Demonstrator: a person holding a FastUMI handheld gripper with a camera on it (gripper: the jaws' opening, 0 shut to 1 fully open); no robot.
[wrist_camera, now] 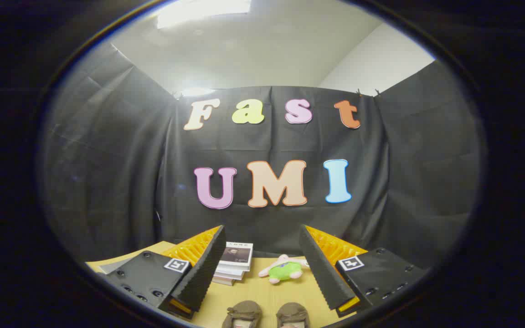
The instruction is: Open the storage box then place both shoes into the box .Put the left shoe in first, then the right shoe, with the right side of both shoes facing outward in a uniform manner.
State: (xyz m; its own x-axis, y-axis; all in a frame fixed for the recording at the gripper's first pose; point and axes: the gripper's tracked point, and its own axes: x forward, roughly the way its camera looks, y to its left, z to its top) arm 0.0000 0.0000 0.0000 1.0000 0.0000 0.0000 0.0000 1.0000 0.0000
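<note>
Two shoes [266, 315] lie nearest — tongs [262, 246] spread wide above them, holding nothing.

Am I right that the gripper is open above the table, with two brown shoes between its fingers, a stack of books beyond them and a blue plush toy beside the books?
Not quite: the plush toy is green and pink, not blue, as the gripper view shows. The rest holds: the gripper is open above the table, the two brown shoes lie between its fingers, and the stack of books sits beyond them.
</note>
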